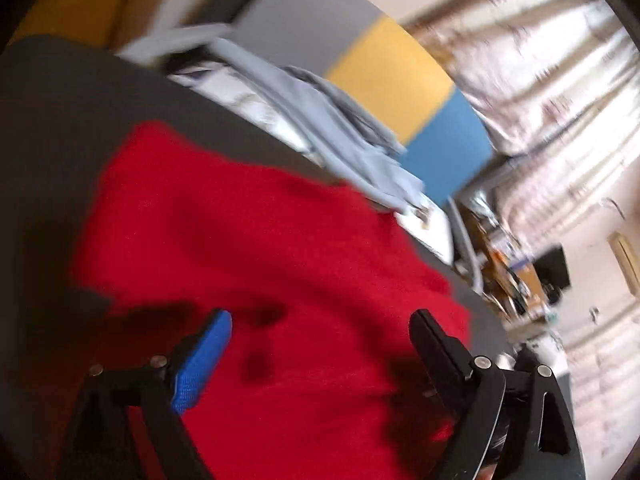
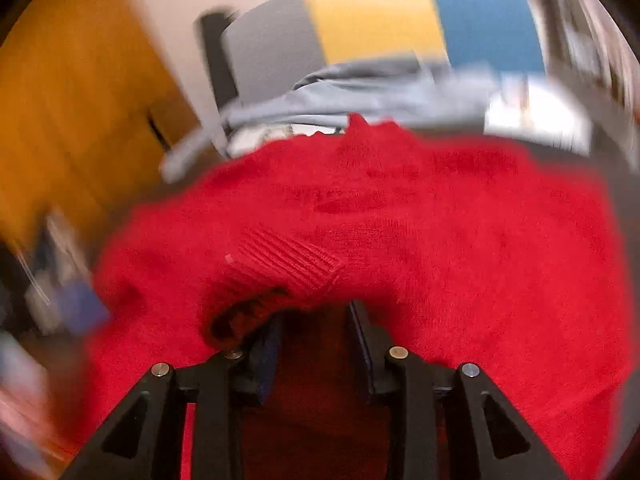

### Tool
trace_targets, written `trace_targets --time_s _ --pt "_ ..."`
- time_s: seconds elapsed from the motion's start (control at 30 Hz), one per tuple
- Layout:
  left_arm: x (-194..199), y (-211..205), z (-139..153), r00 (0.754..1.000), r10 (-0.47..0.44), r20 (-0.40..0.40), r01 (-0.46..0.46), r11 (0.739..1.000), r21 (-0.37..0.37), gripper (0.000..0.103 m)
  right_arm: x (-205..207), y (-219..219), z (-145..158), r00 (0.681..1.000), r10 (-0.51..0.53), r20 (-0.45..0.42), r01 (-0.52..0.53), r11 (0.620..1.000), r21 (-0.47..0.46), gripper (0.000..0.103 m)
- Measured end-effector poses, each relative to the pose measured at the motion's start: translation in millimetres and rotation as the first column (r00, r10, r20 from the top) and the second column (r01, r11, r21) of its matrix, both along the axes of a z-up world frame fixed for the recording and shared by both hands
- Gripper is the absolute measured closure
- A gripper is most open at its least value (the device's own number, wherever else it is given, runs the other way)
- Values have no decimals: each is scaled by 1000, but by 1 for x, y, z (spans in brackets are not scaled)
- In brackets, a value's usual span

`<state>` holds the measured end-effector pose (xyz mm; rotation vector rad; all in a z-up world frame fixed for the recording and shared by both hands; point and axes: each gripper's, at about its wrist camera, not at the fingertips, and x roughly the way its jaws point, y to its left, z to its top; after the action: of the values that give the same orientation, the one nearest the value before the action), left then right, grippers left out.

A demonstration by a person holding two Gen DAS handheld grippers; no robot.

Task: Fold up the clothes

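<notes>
A red knitted sweater [image 1: 256, 240] lies spread on a dark grey table [image 1: 60, 120]. My left gripper [image 1: 320, 328] hovers over it with its jaws wide apart and nothing between them. In the right wrist view the sweater [image 2: 460, 220] fills the frame. A ribbed cuff [image 2: 280, 256] drapes over the fingers of my right gripper [image 2: 314, 312], whose tips are hidden under the fabric. The fingers stand a little apart with red fabric between them. Both views are blurred by motion.
A pile of light blue and white clothes [image 1: 328, 120] lies at the table's far edge, also in the right wrist view [image 2: 360, 84]. Behind stand a grey, yellow and blue panel [image 1: 400, 76], pale curtains [image 1: 560, 100] and a wooden cabinet [image 2: 80, 100].
</notes>
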<state>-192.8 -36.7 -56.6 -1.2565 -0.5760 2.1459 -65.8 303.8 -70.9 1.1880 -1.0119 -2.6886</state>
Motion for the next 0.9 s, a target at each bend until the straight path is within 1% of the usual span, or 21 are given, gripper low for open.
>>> trace_targets --time_s 0.03,0.07,0.1,0.13,0.2,0.27,0.3,0.33,0.4,0.43,0.5,0.57,0.6,0.63,0.67,0.77,0.83,0.9 --pt "4 -12 -12 1000 14 16 -15 1000 7 13 1 6 -4 1000 -7 10 8 996 -86 66" --pt "8 -24 -25 999 28 36 -28 999 23 13 2 9 -8 1000 -11 29 15 990 -141 65" --pt "13 -34 -32 999 36 23 -37 998 49 17 1 10 -10 999 -8 40 14 986 -164 65" --pt "19 -38 -33 999 35 -20 -34 998 56 18 -2 9 -10 999 -1 44 8 986 -165 65" --pt "30 -38 -34 995 20 -101 -18 1000 21 18 -8 6 -8 999 13 47 -5 987 -162 65" --pt "36 -28 -31 990 -1 -140 -3 1000 -27 17 -13 5 -6 999 23 23 -17 969 -248 65" --pt "36 -26 -32 990 -5 -140 1 1000 -31 15 -11 8 -9 1000 5 17 0 953 -302 65" --pt "34 -24 -33 990 -6 -138 3 1000 -27 14 -7 12 -13 1000 -25 15 28 931 -363 65" --pt "33 -27 -35 991 1 -132 0 1000 7 14 1 20 -22 996 -84 16 81 873 -481 64" --pt "32 -29 -36 992 4 -130 -1 1000 23 14 8 26 -30 992 -121 29 117 832 -542 64" --pt "31 -33 -38 992 8 -129 -3 999 44 14 22 37 -44 980 -188 66 187 753 -631 64" --pt "31 -36 -42 991 6 -132 0 999 44 13 36 46 -53 963 -260 71 234 676 -699 63" --pt "31 -37 -42 991 4 -134 2 999 44 13 39 48 -55 959 -276 63 237 658 -715 59" --pt "31 -35 -42 991 2 -136 4 999 44 12 40 49 -55 958 -282 51 230 651 -723 57" --pt "31 -35 -42 991 0 -137 6 999 45 11 37 48 -54 961 -271 50 223 661 -717 55" --pt "31 -33 -43 990 -6 -139 13 999 47 9 19 38 -47 973 -217 76 212 721 -659 55" --pt "31 -33 -43 990 -6 -140 13 999 49 8 0 30 -42 979 -179 100 203 770 -605 55" --pt "32 -35 -43 990 -6 -140 13 999 51 8 -18 20 -35 982 -138 132 187 829 -528 55"
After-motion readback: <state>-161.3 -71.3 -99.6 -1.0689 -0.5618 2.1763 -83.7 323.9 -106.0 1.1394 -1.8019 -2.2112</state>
